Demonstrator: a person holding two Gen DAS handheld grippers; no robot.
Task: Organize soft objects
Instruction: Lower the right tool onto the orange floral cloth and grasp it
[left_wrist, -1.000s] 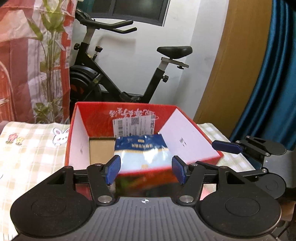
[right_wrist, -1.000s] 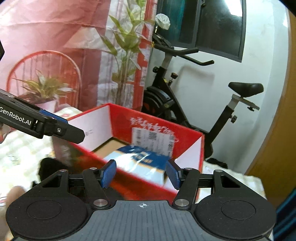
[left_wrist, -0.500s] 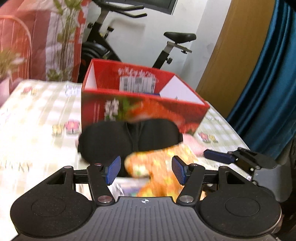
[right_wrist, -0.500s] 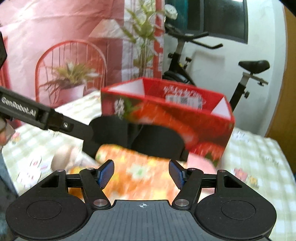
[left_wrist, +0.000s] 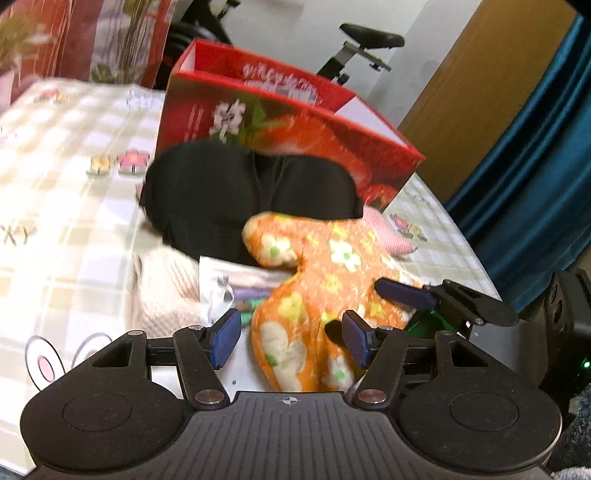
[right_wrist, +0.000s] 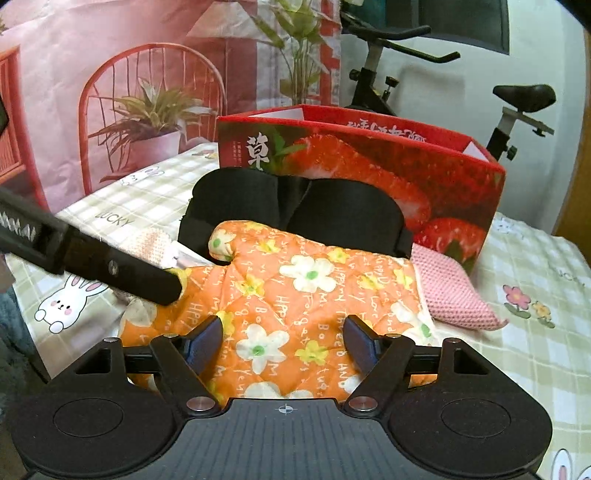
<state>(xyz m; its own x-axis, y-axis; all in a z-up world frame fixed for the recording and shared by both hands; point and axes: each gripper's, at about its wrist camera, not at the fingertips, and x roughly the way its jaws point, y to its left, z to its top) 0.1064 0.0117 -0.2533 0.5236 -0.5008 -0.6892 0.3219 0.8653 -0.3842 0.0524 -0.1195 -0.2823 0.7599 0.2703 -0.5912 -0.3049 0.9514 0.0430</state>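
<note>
Nearest on the tablecloth: oven mitt. Behind it, sleep mask; farther back, box. Right of mitt, touching it: knitted cloth.

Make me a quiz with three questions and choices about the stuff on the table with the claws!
1. Where is the black eye mask?
A. Inside the red box
B. In front of the red box
C. On the bike seat

2. What colour is the flowery mitt?
A. Orange
B. Blue
C. Grey

3. How is the right claw?
A. Shut on the pink knit
B. Shut, holding nothing
C. Open over the mitt

Answers: B, the mask leans against the box's strawberry front; A, it is orange with white and yellow flowers; C, its blue pads stand apart above the fabric, having just widened.
</note>
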